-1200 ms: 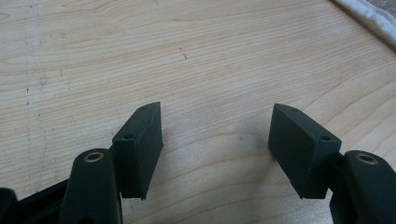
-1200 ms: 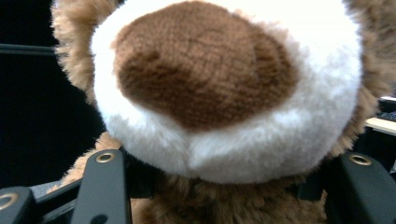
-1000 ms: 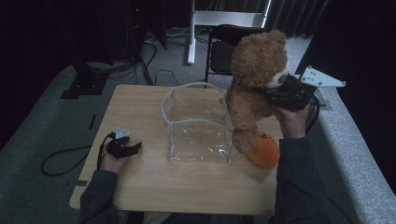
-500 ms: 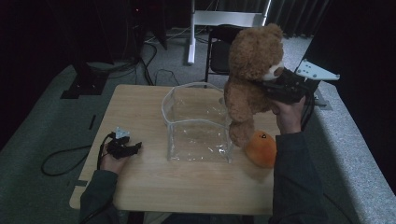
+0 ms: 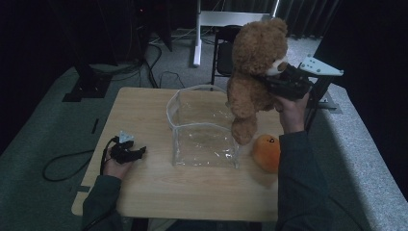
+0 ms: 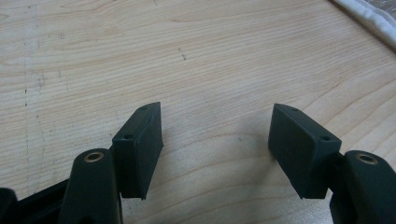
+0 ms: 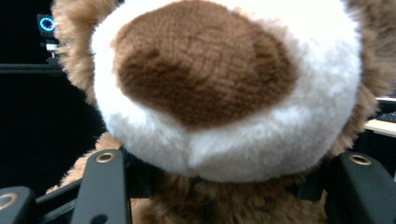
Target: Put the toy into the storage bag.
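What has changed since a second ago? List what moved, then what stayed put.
The right gripper, shut on the teddy bear below its muzzle, has carried the bear a little leftward, over the near right corner of the clear container; one foot hangs by its rim. Nothing was taken or let go. The left gripper stayed open on the table; the orange toy and container kept their places.

The teddy bear (image 5: pixel 252 72) is showing shaggy brown plush, with a knitted-looking nose on a white fleecy muzzle. The worktop (image 5: pixel 144 110) is looking like pale, matt wood grain. The clear bin (image 5: pixel 202 130) is gleaming as glossy transparent plastic, and the orange toy (image 5: pixel 267 153) is looking soft and matt.
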A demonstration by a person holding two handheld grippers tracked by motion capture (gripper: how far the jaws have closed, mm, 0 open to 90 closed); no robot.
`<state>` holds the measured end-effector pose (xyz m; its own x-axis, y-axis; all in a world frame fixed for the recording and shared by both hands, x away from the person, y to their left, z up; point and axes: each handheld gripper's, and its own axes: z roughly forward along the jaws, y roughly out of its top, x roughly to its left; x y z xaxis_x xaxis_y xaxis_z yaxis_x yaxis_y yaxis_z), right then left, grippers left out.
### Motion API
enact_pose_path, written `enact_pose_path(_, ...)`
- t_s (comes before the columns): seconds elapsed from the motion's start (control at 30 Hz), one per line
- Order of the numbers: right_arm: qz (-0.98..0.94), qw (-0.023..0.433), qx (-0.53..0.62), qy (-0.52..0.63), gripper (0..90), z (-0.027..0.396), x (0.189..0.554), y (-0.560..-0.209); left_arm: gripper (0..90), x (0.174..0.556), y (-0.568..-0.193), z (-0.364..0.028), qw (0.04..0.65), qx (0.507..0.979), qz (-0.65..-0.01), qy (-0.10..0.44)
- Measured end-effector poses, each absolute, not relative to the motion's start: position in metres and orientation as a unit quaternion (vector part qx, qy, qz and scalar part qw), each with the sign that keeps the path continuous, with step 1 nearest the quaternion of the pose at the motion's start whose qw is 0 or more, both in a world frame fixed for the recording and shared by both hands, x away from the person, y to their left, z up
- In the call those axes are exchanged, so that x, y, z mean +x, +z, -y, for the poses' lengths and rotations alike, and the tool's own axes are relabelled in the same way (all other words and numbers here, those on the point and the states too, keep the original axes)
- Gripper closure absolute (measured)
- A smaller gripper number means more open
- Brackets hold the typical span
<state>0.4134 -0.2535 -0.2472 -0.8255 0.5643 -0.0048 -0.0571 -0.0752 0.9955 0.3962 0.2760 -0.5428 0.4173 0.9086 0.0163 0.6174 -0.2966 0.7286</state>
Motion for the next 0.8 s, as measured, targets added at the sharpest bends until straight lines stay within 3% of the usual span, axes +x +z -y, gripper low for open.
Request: enact_pose_path(0.8, -0.641, 0.219, 0.219, 0.703, 38.7, 0.232, 0.443, -0.246, 35.9, 0.396, -0.543, -0.276, 0.331, 0.775, -0.492, 0.22)
